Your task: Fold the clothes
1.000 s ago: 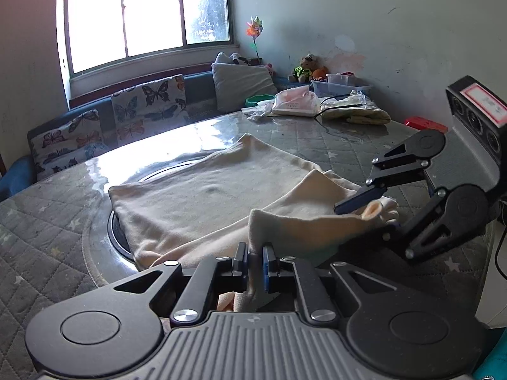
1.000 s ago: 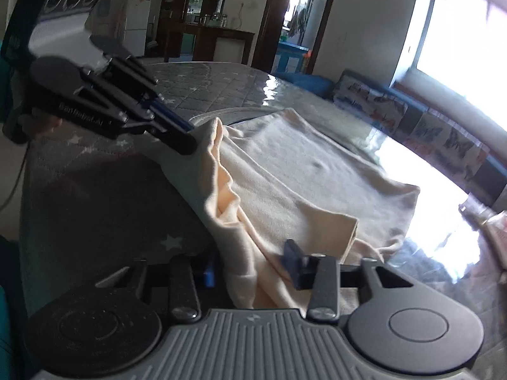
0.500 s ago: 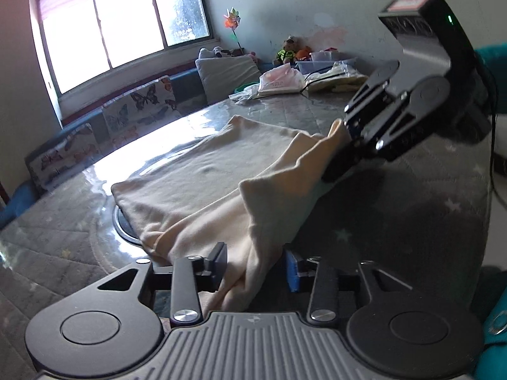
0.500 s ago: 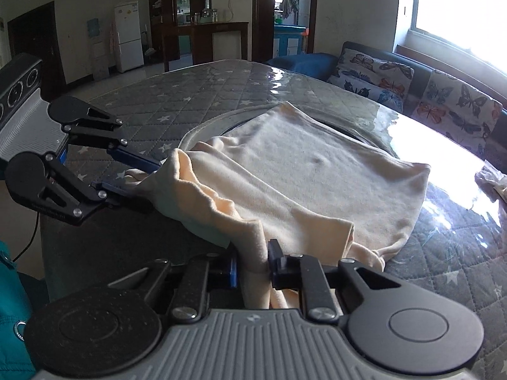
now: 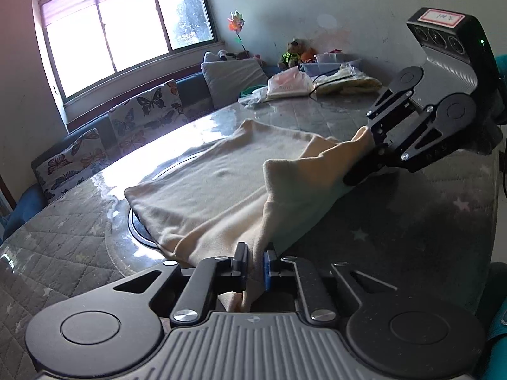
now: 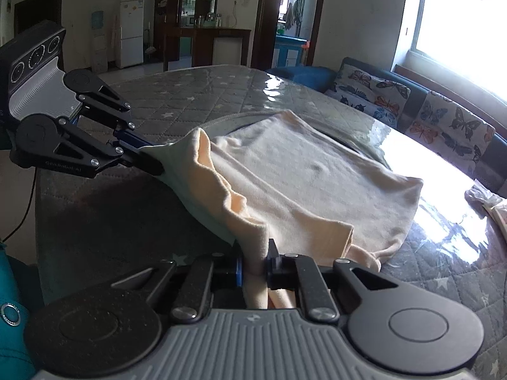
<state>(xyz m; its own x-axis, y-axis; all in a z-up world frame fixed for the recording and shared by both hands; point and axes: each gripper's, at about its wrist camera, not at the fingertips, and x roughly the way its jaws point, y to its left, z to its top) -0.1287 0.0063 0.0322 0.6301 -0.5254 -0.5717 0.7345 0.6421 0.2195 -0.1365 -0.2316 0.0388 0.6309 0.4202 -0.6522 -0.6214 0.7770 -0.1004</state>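
Observation:
A cream garment [image 5: 215, 183] [image 6: 301, 183] lies spread on the quilted grey table [image 5: 396, 228] [image 6: 190, 95], its near edge lifted off the surface. My left gripper [image 5: 255, 253] [image 6: 152, 158] pinches one end of that raised edge; its jaws are closing, with fabric pressed between the pads. My right gripper [image 6: 255, 255] [image 5: 361, 161] grips the other end, its jaws also closing on a bunched fold. The cloth hangs stretched between the two grippers, just above the tabletop.
A round inset ring [image 5: 139, 231] shows under the garment. Bags, a cable and plush toys [image 5: 294, 53] crowd the far table edge. Butterfly cushions [image 6: 443, 120] line a bench under the window. A teal sleeve [image 5: 497, 316] sits at the near right.
The left jaws stood apart around the fabric half a second ago and now pinch it again. The right jaws have narrowed onto the fold. The near edge has risen off the table.

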